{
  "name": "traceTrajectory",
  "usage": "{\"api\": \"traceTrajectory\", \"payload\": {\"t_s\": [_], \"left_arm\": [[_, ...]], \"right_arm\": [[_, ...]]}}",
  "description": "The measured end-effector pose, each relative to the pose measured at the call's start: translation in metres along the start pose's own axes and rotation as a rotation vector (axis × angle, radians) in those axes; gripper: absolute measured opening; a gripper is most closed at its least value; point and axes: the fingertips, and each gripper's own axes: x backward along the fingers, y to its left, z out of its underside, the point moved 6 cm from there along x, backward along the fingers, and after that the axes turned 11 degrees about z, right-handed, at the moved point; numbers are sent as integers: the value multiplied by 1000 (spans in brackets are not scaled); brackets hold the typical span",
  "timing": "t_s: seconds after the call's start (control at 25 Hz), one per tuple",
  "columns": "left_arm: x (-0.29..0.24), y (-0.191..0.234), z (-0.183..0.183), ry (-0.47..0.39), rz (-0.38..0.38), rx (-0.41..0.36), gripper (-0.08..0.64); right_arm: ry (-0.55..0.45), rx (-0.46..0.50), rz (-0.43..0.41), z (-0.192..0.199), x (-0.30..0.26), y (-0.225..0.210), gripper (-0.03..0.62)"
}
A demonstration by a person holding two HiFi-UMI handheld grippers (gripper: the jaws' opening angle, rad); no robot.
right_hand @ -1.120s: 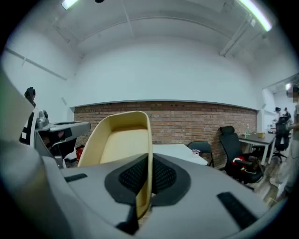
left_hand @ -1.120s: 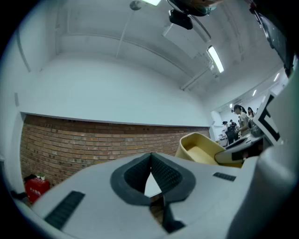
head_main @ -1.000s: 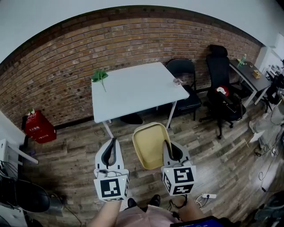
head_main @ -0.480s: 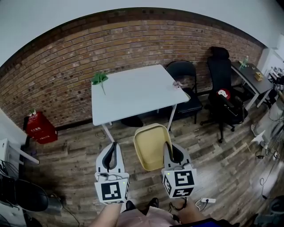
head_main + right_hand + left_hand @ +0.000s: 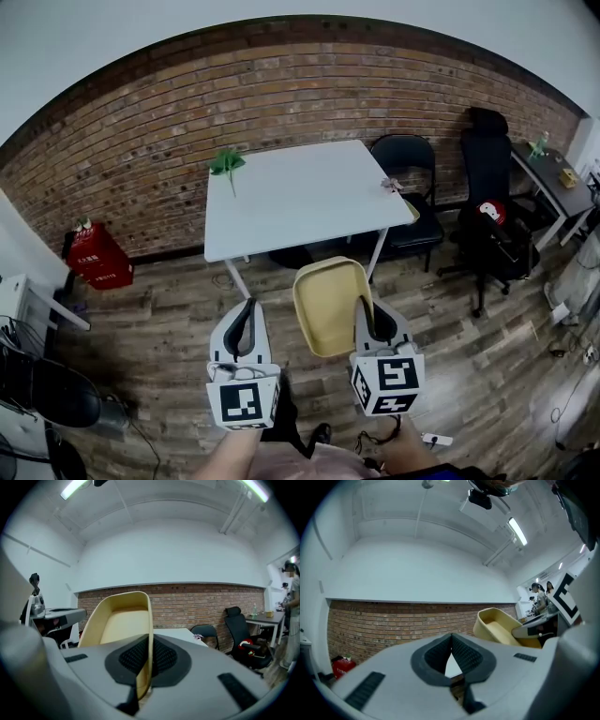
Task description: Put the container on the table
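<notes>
Pale yellow plastic — the container (image 5: 328, 305) is pinched by its wall in the closed right gripper (image 5: 364, 305) and carried above the floor (image 5: 159, 319), short of the white table (image 5: 300, 197). The left gripper (image 5: 246, 307) is closed on nothing. Next — judged from this — the tabletop must be reached and the container lowered.

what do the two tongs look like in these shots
Both the left tongs and the right tongs are pale grey wedge-shaped shells that taper forward, lined inside with black textured pads. At the back, each carries a white cube printed with black square markers, and thin wires curl just ahead of it. Dark slotted strips sit on the shells.
</notes>
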Motion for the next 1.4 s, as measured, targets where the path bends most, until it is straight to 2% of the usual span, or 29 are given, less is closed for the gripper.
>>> {"api": "traceTrajectory", "payload": {"t_s": [0.12,0.36,0.56,0.68,1.12,1.4], "left_arm": [[-15,3,5,-4,1,22,11],[-52,30,33,47,4,6,11],[-101,61,44,30,17,22,11],[-129,85,49,50,29,2,9],[-209,158,49,18,73,-2,11],[-243,164,66,34,122,7,9]], "right_arm": [[11,0,-4,2,-16,-2,2],[35,7,8,6,-62,-3,2],[60,7,17,3,-117,1,2],[64,1,32,-4,-149,3,2],[37,-1,94,-41,-239,19,2],[47,1,136,-45,-271,10,2]]}}
